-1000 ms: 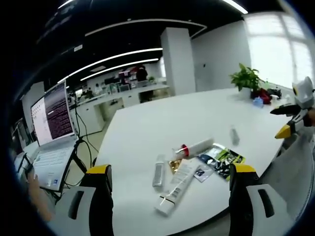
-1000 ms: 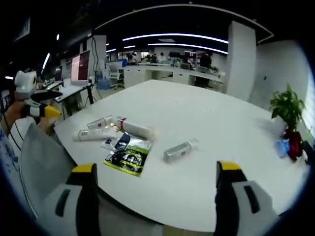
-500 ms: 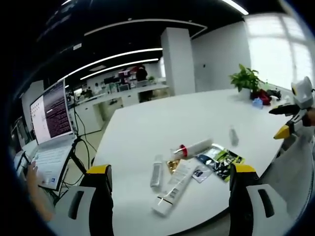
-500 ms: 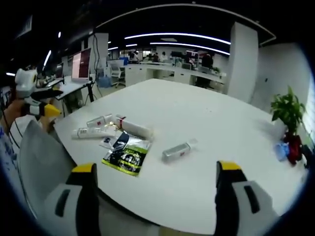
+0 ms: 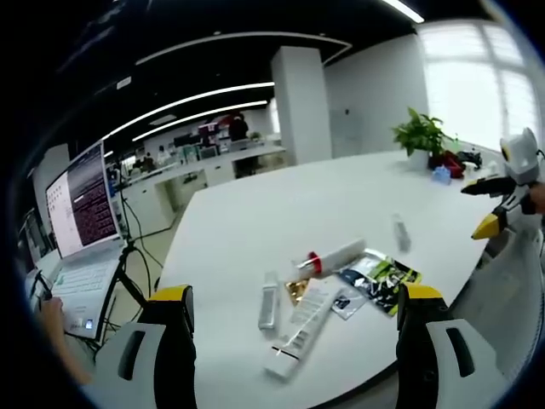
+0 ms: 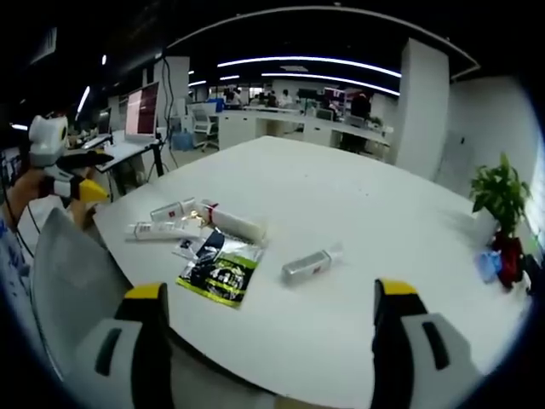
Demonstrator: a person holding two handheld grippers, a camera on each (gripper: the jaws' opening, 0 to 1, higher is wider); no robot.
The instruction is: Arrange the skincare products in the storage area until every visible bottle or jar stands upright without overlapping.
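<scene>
A large white table [image 5: 255,213] is seen in both views, with a cluster of skincare products lying flat near one edge. In the left gripper view, an open laptop [image 5: 81,230] on a stand is shown beside the table, with a person's hand [image 5: 53,311] at its keyboard; the potted plant [image 5: 419,134] is seen at the far corner by the bright windows. In the right gripper view, rows of office desks [image 6: 289,123] and a white pillar [image 6: 421,106] are shown beyond the table.

All the products lie on their sides. A white tube with a red cap [image 5: 330,256] is laid just beside a long white tube [image 5: 300,328], and a small clear bottle [image 5: 270,300] is placed near them. A dark and yellow-green sachet [image 5: 381,277] lies flat next to the tubes. A small silver bottle [image 6: 308,264] is set well apart from the cluster, toward the middle of the table.

The left gripper [image 5: 289,341] is held above the table edge with its yellow-tipped jaws spread wide, nothing between them and nothing touched. The right gripper [image 6: 268,341] is likewise held wide apart and empty, above the near edge of the table. Each gripper is also seen in the other's view, off to the side, clear of the products.
</scene>
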